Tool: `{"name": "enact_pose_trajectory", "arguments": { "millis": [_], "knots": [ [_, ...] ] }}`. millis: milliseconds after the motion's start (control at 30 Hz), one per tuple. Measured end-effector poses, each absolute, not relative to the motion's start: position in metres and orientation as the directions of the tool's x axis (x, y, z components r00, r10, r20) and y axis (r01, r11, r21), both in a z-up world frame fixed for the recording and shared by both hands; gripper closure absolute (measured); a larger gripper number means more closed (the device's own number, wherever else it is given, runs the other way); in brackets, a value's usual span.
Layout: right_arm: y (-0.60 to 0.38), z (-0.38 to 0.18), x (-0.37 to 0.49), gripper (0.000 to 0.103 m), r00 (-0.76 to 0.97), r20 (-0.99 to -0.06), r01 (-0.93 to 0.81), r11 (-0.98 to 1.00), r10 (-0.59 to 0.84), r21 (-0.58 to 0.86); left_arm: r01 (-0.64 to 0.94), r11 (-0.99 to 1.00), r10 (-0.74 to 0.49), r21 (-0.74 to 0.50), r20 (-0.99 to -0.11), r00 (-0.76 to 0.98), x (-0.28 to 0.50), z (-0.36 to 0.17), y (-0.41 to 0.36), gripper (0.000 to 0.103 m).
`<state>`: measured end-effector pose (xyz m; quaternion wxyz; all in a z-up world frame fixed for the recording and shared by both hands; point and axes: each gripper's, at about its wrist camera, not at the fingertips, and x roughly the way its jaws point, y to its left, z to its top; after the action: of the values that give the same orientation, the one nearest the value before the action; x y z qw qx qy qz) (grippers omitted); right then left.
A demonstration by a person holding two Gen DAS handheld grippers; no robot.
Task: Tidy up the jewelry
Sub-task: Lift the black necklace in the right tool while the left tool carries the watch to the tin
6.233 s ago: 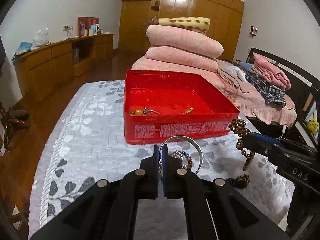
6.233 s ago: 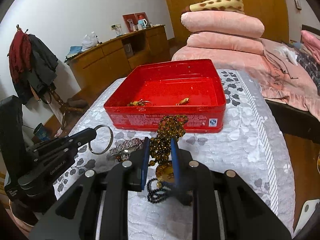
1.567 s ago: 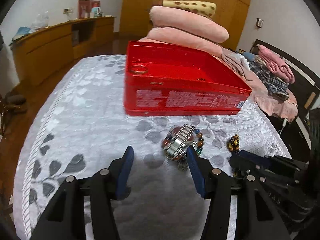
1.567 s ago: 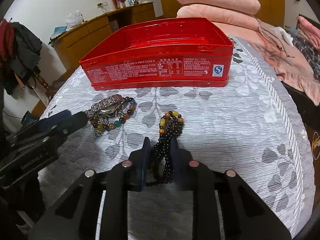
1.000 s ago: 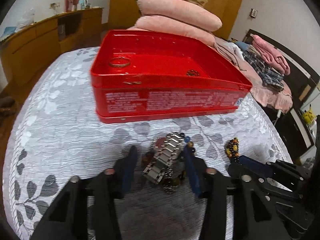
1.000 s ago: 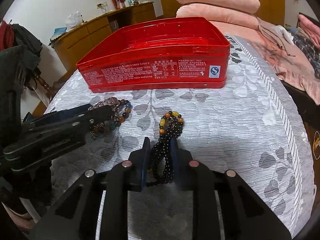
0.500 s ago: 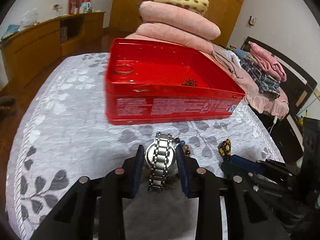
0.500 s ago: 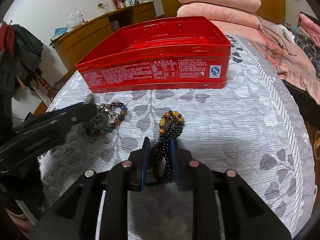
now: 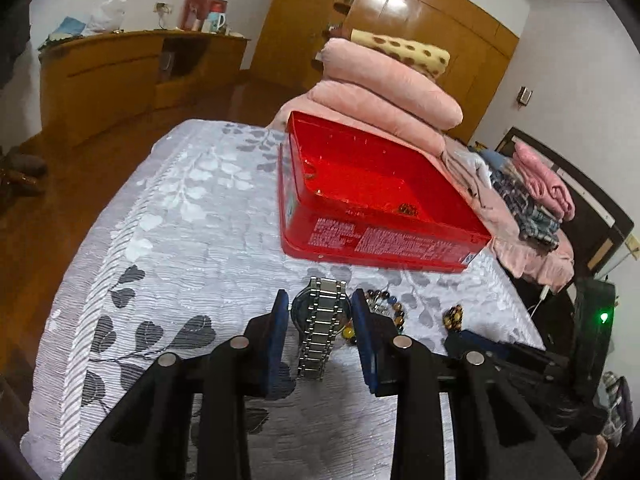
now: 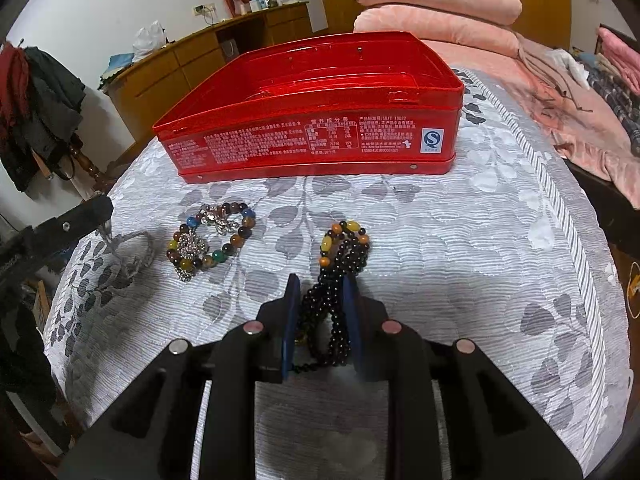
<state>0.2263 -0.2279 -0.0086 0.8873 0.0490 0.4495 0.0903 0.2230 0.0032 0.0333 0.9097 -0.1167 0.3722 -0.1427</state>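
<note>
A red tin box [image 9: 360, 236] [image 10: 312, 136] stands on the grey leaf-patterned cloth with a few small pieces inside. My left gripper [image 9: 320, 308] is shut on a silver metal watch [image 9: 322, 320] and holds it above the cloth; the watch hangs blurred in the right wrist view [image 10: 132, 252]. My right gripper [image 10: 320, 292] is shut on a black bead necklace [image 10: 340, 256] that lies on the cloth. A multicoloured bead bracelet [image 10: 212, 240] with a silver charm lies left of it.
Pink pillows [image 9: 384, 92] are stacked behind the box. A wooden sideboard [image 9: 120, 76] runs along the left wall. Folded clothes [image 9: 536, 196] lie on the bed to the right. The cloth's edges drop off on the left and right.
My left gripper closed on the silver watch and lifted it off the bead bracelet, swinging left. My right gripper stayed shut on the black necklace, unmoved.
</note>
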Motion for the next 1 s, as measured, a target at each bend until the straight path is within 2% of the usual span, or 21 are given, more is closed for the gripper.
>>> {"name": "enact_pose_trajectory", "arguments": {
  "millis": [200,300,467,533,600,633,667,1000],
  "knots": [
    [-0.228,-0.009,0.224,0.080,0.580,-0.791,-0.115,0.981,0.196,0.158,0.162,0.944,-0.324,-0.286,-0.718,0.616,0.235,0.009,-0.006,0.071],
    [-0.228,-0.009,0.224,0.079,0.581,-0.790,-0.115,0.980,0.198,0.161,0.161,0.956,-0.290,-0.243,-0.738,0.609,0.237,0.001,-0.013,0.060],
    [-0.226,-0.009,0.225,0.079,0.585,-0.789,-0.114,0.982,0.189,0.151,0.163,0.958,-0.285,-0.234,-0.743,0.605,0.239,-0.001,-0.015,0.057],
    [-0.225,-0.009,0.225,0.078,0.587,-0.788,-0.113,0.983,0.186,0.148,0.171,0.960,-0.280,-0.222,-0.746,0.605,0.239,-0.001,-0.018,0.052],
    [-0.224,-0.009,0.225,0.078,0.591,-0.786,-0.112,0.983,0.183,0.145,0.171,0.966,-0.260,-0.196,-0.751,0.607,0.239,-0.001,-0.022,0.053],
    [-0.224,-0.009,0.224,0.078,0.593,-0.785,-0.112,0.984,0.179,0.139,0.169,0.967,-0.254,-0.190,-0.752,0.608,0.238,-0.001,-0.023,0.067],
    [-0.223,-0.009,0.224,0.079,0.594,-0.785,-0.113,0.984,0.176,0.135,0.164,0.969,-0.248,-0.187,-0.754,0.608,0.238,-0.002,-0.023,0.071],
    [-0.224,-0.004,0.220,0.085,0.607,-0.775,-0.116,0.984,0.176,0.133,0.150,0.964,-0.265,-0.220,-0.734,0.626,0.233,0.003,-0.018,0.072]
  ]
}}
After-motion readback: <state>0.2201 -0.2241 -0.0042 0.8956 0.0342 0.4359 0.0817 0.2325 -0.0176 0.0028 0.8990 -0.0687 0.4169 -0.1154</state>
